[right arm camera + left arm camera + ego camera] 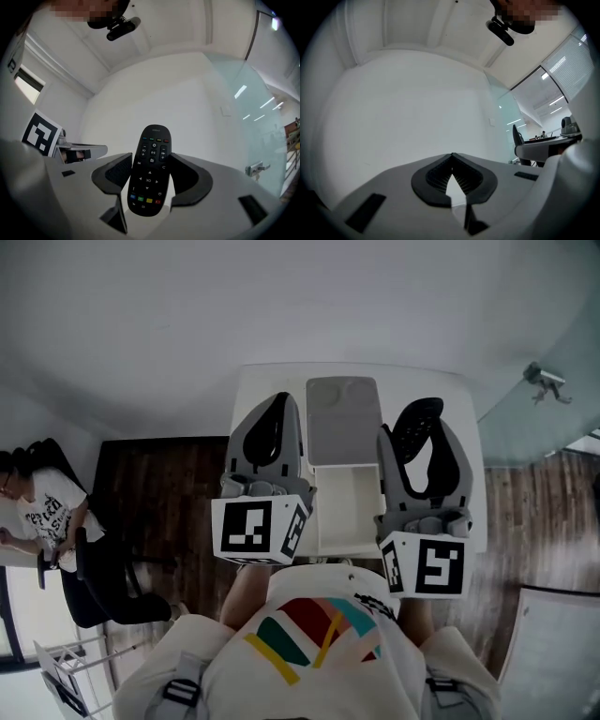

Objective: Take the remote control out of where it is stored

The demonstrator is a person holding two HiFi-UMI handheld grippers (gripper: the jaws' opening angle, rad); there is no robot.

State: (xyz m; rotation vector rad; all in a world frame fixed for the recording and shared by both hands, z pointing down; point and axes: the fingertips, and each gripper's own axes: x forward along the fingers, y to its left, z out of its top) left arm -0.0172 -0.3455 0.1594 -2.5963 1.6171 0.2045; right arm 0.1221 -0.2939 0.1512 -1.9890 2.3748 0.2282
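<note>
Head camera steeply down over table (267,395); left tool (451,159), right tool (149,161) cameras face up at wall (408,108).

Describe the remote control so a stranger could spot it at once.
Find the white table below the person, then the right gripper above its right side. The remote control is clamped between that gripper's jaws: slim, black, covered in buttons, with a row of coloured keys near its lower end; the left gripper holds nothing.

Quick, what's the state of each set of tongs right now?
Left tongs: closed, nothing between them.
Right tongs: closed on the remote control, button side facing the camera.
</note>
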